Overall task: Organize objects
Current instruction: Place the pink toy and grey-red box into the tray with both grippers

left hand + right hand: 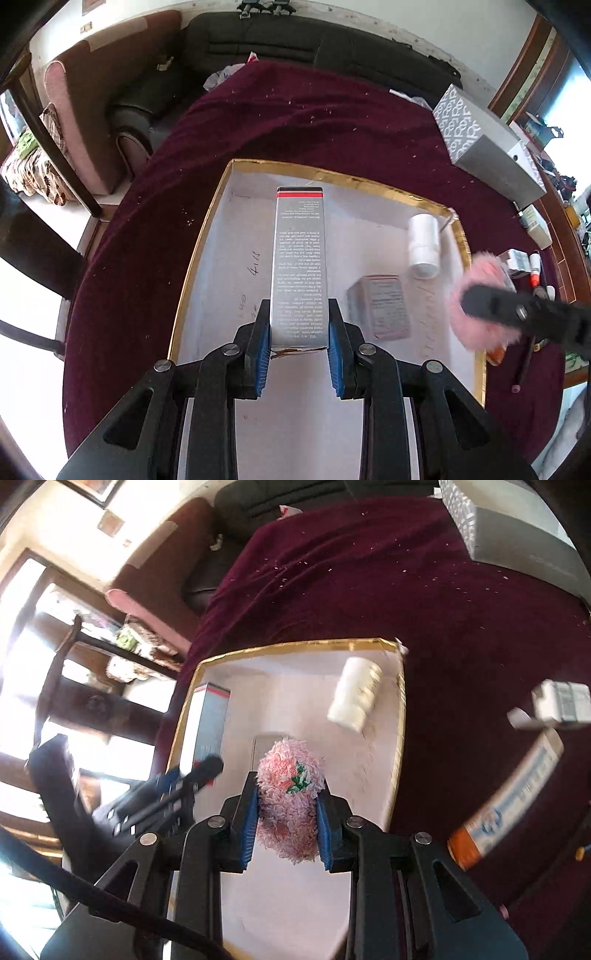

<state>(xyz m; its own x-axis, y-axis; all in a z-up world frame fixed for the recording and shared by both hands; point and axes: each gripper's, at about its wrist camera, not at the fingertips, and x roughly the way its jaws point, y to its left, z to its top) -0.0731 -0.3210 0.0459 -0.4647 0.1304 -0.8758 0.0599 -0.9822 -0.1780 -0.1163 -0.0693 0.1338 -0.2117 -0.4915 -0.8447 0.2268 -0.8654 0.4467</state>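
Observation:
A shallow white box with a gold rim (332,179) (295,647) lies on the maroon cloth. My left gripper (299,345) is shut on a tall silver carton (299,258) with a red and black band, held over the box's left half. My right gripper (284,819) is shut on a fluffy pink pouch (290,790) above the box's middle. In the left wrist view the pouch (476,275) and the right gripper show blurred at the box's right edge. The silver carton (210,723) and left gripper appear at the left in the right wrist view. Inside the box lie a white bottle (424,245) (356,694) and a small grey carton (380,306).
A patterned grey box (487,144) (509,528) stands at the cloth's far right. Small cartons (561,701), an orange-capped tube (506,808) and other small items (532,266) lie to the right of the gold-rimmed box. A dark sofa (295,40) and chairs stand beyond the table.

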